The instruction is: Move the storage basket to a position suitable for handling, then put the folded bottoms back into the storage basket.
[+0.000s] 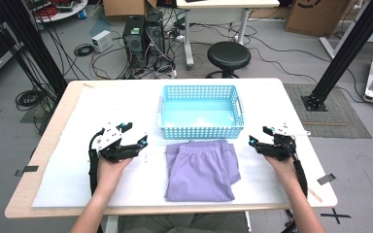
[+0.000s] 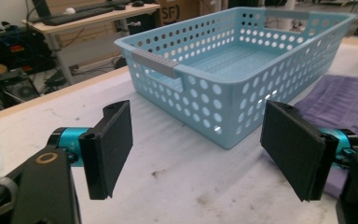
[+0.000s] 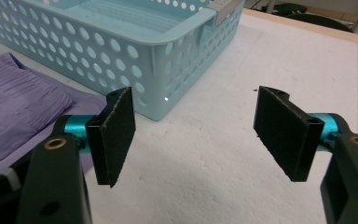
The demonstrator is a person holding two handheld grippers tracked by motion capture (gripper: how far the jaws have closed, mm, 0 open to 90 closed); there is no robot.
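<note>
A light-blue plastic basket, rectangular, its walls punched with round holes and each short end carrying a grey handle, sits at the middle of the white, slightly pitted sheet that covers the wooden table. Just in front of it lies a folded purple cloth, soft and finely ribbed, with 1 edge close to the basket wall. The left gripper rests left of the cloth, its 2 flat black pads spread wide with nothing between them. The right gripper sits right of the cloth, its pads likewise spread and empty.
</note>
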